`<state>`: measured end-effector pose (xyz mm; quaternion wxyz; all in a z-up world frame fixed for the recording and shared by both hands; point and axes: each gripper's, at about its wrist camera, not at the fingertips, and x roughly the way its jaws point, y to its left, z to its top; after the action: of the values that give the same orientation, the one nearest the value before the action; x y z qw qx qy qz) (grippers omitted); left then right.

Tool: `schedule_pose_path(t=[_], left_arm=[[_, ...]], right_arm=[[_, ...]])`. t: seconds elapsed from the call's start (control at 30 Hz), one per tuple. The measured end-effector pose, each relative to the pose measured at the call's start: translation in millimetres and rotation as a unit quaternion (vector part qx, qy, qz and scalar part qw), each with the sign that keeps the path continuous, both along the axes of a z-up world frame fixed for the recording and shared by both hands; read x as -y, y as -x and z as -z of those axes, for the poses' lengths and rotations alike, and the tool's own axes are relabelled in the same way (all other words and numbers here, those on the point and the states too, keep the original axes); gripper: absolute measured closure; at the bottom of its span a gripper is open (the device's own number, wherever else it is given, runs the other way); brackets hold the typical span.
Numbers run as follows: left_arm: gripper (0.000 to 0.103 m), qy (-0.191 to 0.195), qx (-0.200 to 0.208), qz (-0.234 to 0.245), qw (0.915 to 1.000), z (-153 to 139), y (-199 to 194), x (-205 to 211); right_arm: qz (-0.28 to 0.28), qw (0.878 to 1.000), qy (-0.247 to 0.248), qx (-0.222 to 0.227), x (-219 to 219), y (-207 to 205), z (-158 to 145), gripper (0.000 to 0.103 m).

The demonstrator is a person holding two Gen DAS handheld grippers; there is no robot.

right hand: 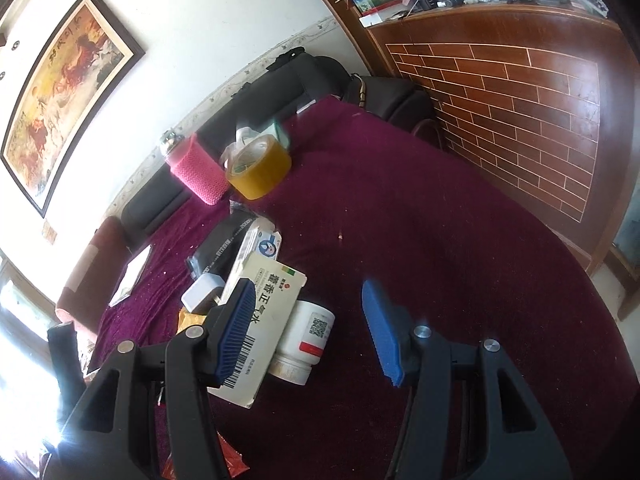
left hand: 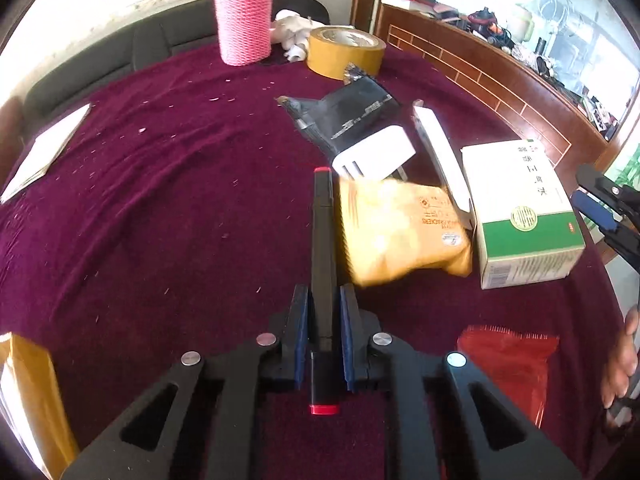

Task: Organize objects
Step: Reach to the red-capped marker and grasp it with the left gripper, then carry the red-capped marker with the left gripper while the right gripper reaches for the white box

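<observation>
My left gripper (left hand: 324,300) is shut on a black marker (left hand: 323,240) with red ends, which lies lengthwise between the blue pads, tip pointing away over the maroon tablecloth (left hand: 160,200). Just right of the marker lie a yellow cracker packet (left hand: 404,232), a white charger (left hand: 376,152), a black pouch (left hand: 352,112) and a white-and-green medicine box (left hand: 520,208). My right gripper (right hand: 308,284) is open with nothing between its pads, hovering above the medicine box (right hand: 264,312) and a white pill bottle (right hand: 308,336) lying on its side.
A tape roll (left hand: 344,50) and a pink-sleeved bottle (left hand: 244,20) stand at the table's far side. A red packet (left hand: 508,356) lies near right, a white booklet (left hand: 44,148) at the left. A wooden brick-pattern counter (right hand: 520,100) borders the table. A hand (left hand: 624,360) shows at the right edge.
</observation>
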<state>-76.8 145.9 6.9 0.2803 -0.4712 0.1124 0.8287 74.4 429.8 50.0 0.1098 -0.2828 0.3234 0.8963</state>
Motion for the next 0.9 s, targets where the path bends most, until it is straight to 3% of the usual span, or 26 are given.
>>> schedule_pose_path(t=[0.1,0.3,0.43,0.5,0.6,0.73,0.9], left_arm=[[0.092,-0.018,0.012,-0.019,0.9996,-3.4,-13.7,22.0],[0.092,0.006,-0.004,-0.044,0.9990,-10.1,-63.9,67.1],[0.090,0.000,0.015,-0.062,0.9980,-0.6,-62.6,72.0],[0.083,-0.008,0.003,-0.064,0.9979,0.2,-61.6,67.6],[0.082,0.003,-0.012,-0.072,0.9973,0.8,-62.6,61.8],[0.092,-0.031,-0.002,-0.102,0.9943,1.7,-61.8,69.1],[0.092,-0.049,-0.014,-0.110,0.9927,2.7,-72.8,78.4]], right_arm=[[0.003,1.000,-0.009,0.010,1.1,1.8,1.1,0.049],[-0.001,0.999,-0.014,0.029,2.6,4.4,8.0,0.049],[0.007,0.999,-0.013,0.033,1.1,1.5,10.3,0.049],[0.009,0.999,-0.002,0.031,-2.5,-1.6,12.3,0.049],[0.016,0.999,0.009,0.032,-7.3,-4.9,15.5,0.049],[0.026,0.999,0.014,0.040,-11.6,-4.4,20.5,0.049],[0.023,0.997,0.006,0.069,-9.1,3.9,30.4,0.049]])
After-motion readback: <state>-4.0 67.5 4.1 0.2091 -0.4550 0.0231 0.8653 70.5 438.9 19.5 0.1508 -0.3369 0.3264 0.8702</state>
